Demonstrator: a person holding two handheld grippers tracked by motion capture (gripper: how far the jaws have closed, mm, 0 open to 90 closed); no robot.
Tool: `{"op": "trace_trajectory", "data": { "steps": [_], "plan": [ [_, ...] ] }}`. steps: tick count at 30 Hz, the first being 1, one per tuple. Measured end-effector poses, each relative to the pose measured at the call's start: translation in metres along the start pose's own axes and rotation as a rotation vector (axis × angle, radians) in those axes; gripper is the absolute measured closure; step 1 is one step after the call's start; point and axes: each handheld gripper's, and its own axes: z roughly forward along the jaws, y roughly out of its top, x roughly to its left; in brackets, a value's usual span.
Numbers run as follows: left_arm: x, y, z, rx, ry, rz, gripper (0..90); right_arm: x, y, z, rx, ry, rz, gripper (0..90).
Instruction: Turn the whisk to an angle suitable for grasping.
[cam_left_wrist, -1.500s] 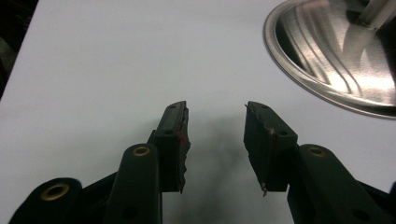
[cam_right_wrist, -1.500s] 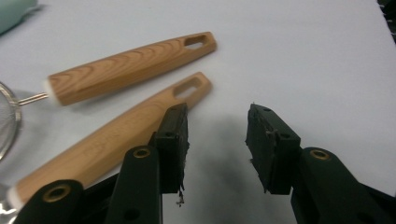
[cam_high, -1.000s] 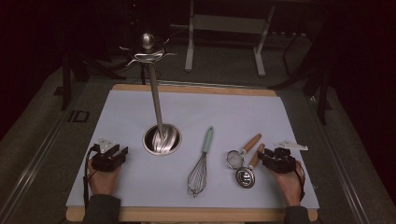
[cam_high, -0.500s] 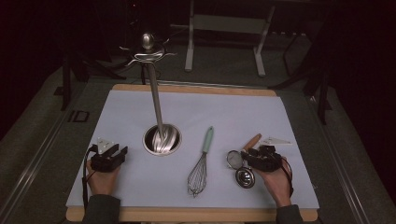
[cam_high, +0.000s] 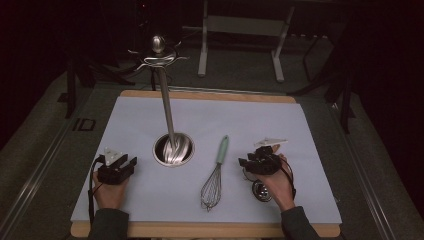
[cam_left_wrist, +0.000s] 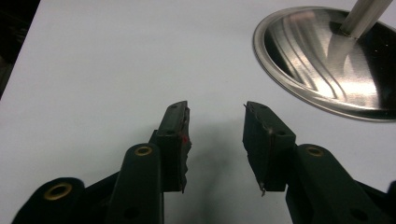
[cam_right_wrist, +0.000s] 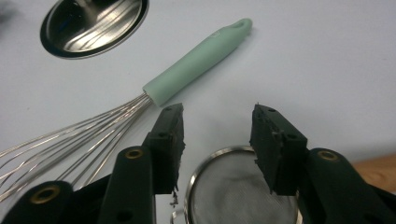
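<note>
A whisk with a mint-green handle (cam_high: 221, 150) (cam_right_wrist: 198, 60) and wire head (cam_high: 211, 189) lies on the white mat. To its left stands a tall metal rack, a pole (cam_high: 165, 107) rising from a round steel base (cam_high: 173, 149) (cam_left_wrist: 327, 56). My left gripper (cam_high: 127, 166) (cam_left_wrist: 215, 135) rests open on the mat left of that base, nothing between its jaws. My right gripper (cam_high: 246, 164) (cam_right_wrist: 217, 140) is open just right of the whisk, above a small mesh strainer (cam_right_wrist: 240, 191) with a wooden handle (cam_right_wrist: 373, 168). A second small round steel utensil (cam_high: 261, 190) lies beside my right hand.
The white mat (cam_high: 300, 130) covers a wooden board (cam_high: 210, 93). Beyond it are dark floor and the legs of a metal stand (cam_high: 240, 45). Bare mat lies along the back and far right.
My right gripper has moved left and slightly forward, now over the strainer and close to the whisk. The left gripper has stayed put.
</note>
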Motion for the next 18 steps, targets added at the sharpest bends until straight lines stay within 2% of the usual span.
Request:
{"op": "trace_trajectory", "data": {
  "steps": [2,3,11,15,18],
  "plan": [
    [-0.001,0.0,0.0,0.005,0.001,0.005,62.2,0.0,0.002,0.004,0.006,0.003,0.002,52.4],
    [-0.001,0.0,0.0,0.004,0.002,0.006,62.3,0.003,0.005,0.013,0.028,0.011,0.014,51.5],
    [-0.001,0.0,0.001,0.005,0.004,0.009,63.4,0.018,0.016,0.038,0.096,0.024,-0.007,53.7],
    [-0.001,0.0,0.001,0.006,0.003,0.007,63.3,0.026,0.024,0.05,0.111,0.035,0.014,49.7],
    [-0.001,0.001,0.002,0.019,0.003,0.012,63.2,0.03,0.028,0.058,0.123,0.012,0.022,45.8]
  ]
}}
